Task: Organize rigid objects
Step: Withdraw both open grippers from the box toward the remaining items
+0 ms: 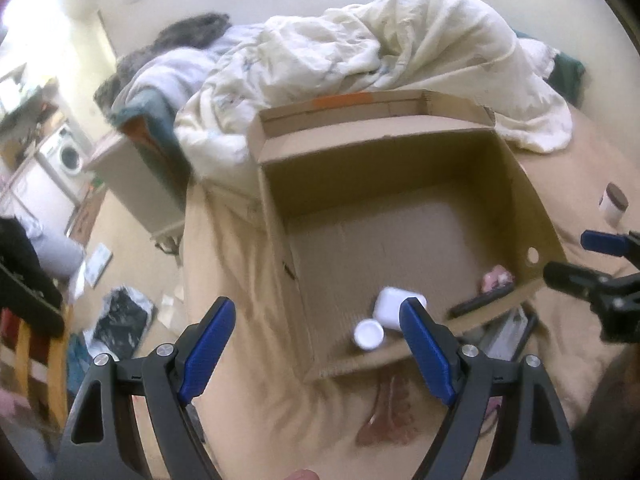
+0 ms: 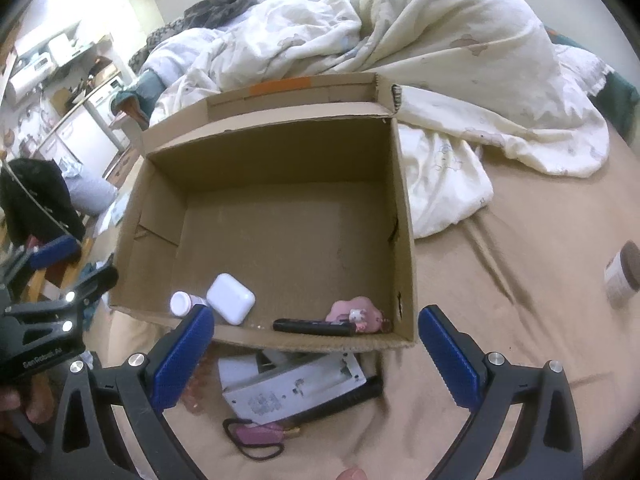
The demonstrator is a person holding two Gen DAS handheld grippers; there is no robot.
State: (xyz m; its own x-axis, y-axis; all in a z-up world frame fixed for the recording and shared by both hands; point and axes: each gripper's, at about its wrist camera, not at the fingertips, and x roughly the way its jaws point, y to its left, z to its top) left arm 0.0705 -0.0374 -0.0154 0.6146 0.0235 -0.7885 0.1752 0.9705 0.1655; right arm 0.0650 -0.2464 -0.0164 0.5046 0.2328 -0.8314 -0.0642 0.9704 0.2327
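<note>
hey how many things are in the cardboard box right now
4, all along the near wall of the cardboard box: white-capped bottle, white earbud case, black pen-like item, pink charm. Smaller items may be hidden.

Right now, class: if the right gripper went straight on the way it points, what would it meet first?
Probably the box's near wall; the right gripper, open and empty, aims there, though depth is unclear.
</note>
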